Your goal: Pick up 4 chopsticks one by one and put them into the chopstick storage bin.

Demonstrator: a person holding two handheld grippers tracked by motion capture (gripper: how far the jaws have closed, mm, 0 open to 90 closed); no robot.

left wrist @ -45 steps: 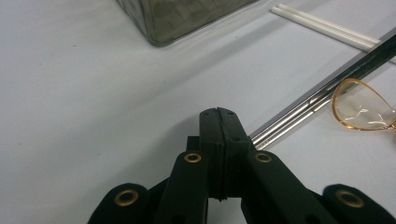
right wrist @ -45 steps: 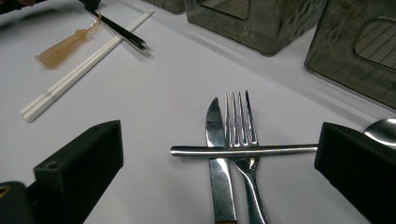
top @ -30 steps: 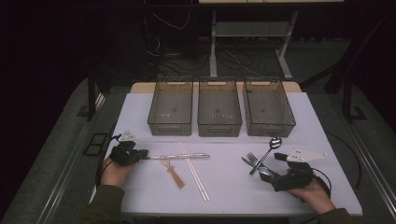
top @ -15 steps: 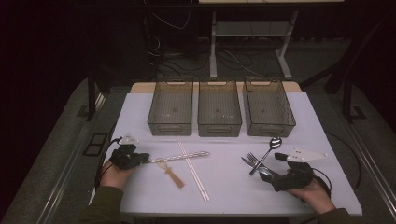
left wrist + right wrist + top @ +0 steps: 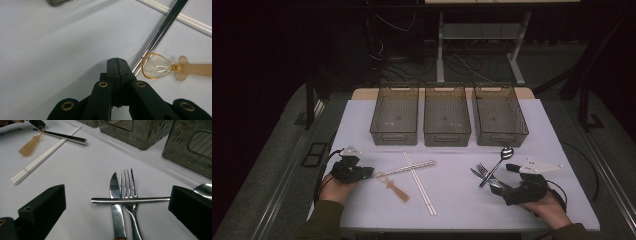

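- A white table (image 5: pixel 452 200) carries three dark see-through plastic bins (image 5: pixel 447 116), set side by side in a row along its far edge.
- On the near left of the table lie the white chopsticks (image 5: pixel 419 184), one pair lying side by side; the metal chopsticks (image 5: pixel 409 168), also one pair, lie crosswise over them.
- Beside them lies one small spoon (image 5: pixel 160 68) with a clear, amber-rimmed bowl and a pale tan handle. Its bowl is touching or nearly touching the metal chopsticks.
- The left gripper (image 5: pixel 117 61), held in the person's left hand (image 5: pixel 333 186), has its jaws pressed together with nothing between them. Its tip sits low over the table, just beside the near end of the metal chopsticks and near the small spoon's bowl.
- On the near right lie one knife (image 5: pixel 115 202), one fork (image 5: pixel 128 195) and one metal spoon (image 5: pixel 140 200). Knife and fork lie side by side; the metal spoon's handle lies across both.
- The right gripper (image 5: pixel 117 207), in the person's right hand (image 5: pixel 546 206), has its jaws wide apart, one on either side of this cutlery, gripping nothing.
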